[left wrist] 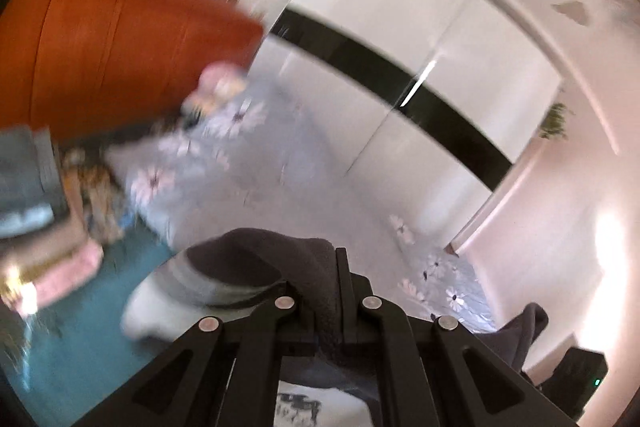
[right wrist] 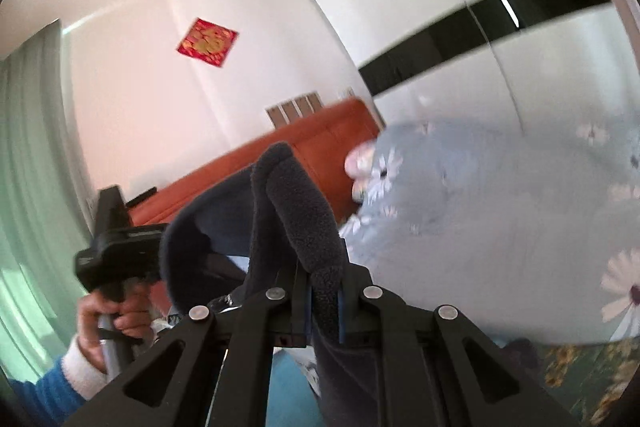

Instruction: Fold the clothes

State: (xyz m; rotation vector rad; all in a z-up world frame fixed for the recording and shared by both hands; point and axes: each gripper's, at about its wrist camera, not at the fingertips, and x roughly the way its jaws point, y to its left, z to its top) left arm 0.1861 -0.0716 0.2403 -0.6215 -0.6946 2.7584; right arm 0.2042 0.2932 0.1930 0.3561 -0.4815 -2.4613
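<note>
Left wrist view: the left gripper (left wrist: 329, 291) pinches the dark fleece garment (left wrist: 276, 259) tight, with cloth bunched just ahead of it. It could slip out if tugged.

Right wrist view: the right gripper (right wrist: 320, 291) pinches another fold of it, high above the bed (right wrist: 500, 227). Pulling unevenly could twist it.

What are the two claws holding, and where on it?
Both the left claw and right claw pinch a dark fleece garment by bunched folds at its edge.
</note>
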